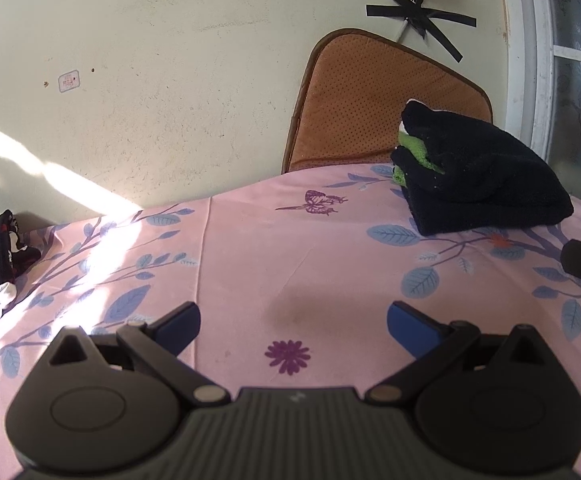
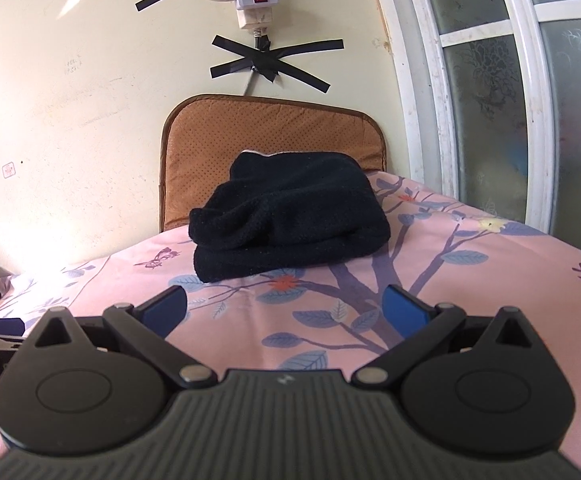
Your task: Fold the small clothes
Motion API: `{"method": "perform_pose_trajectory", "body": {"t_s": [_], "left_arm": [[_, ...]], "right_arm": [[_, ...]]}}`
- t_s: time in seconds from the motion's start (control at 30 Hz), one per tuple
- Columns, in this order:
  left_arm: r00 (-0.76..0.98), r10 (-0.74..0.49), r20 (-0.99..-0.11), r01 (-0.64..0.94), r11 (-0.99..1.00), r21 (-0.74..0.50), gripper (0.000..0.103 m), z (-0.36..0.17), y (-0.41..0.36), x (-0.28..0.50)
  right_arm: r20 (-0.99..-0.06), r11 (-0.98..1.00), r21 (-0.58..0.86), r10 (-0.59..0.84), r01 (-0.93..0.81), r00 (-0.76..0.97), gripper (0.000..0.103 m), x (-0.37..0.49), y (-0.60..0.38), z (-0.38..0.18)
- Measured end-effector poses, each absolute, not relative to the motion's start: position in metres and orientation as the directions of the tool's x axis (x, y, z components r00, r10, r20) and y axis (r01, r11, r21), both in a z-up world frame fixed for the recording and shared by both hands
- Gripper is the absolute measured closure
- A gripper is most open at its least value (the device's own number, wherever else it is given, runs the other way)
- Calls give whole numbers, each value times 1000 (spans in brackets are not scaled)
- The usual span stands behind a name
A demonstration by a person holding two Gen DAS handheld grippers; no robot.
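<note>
The left hand-held gripper [image 1: 293,326] and right hand-held gripper [image 2: 286,308] both hover with fingers spread apart, gripping nothing, above the pink floral sheet [image 1: 250,248]. Beyond them on that sheet sits the folded black garment [image 2: 286,226], in front of the orange cushion [image 2: 274,128].

Sunlit cream wall [image 1: 170,60], orange cushion [image 2: 270,128] against it, frosted window [image 2: 490,80] beside, pink floral sheet [image 1: 290,248].

pink floral sheet [image 2: 470,264], folded black garment [image 2: 290,224]
</note>
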State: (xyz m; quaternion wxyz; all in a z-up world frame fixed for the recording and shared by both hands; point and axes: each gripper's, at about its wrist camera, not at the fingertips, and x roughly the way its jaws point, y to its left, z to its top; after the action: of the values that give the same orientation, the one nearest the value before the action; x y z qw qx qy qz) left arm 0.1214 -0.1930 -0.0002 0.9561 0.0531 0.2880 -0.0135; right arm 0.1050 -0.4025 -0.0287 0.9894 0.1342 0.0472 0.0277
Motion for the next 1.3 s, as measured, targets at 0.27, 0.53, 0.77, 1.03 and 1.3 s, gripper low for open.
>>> {"method": "perform_pose_trajectory", "body": {"t_s": [0.27, 0.53, 0.77, 1.03, 1.3], "left_arm": [[853, -27, -521, 34, 999, 5, 0, 3, -180, 119], [902, 29, -431, -11, 999, 43, 0, 9, -182, 108], [910, 67, -410, -18, 992, 121, 0, 10, -189, 105], [905, 87, -417, -37, 992, 124, 0, 11, -186, 107], [887, 88, -453, -41, 993, 113, 0, 9, -182, 112]], "right_arm": [[-89, 962, 271, 66, -39, 994, 0, 106, -403, -29], [-95, 962, 272, 63, -35, 994, 0, 107, -403, -28], [-97, 962, 272, 62, -34, 993, 0, 107, -403, -28], [-97, 962, 272, 64, -35, 993, 0, 107, -403, -28], [-98, 962, 271, 64, -35, 993, 0, 107, -403, -28]]}}
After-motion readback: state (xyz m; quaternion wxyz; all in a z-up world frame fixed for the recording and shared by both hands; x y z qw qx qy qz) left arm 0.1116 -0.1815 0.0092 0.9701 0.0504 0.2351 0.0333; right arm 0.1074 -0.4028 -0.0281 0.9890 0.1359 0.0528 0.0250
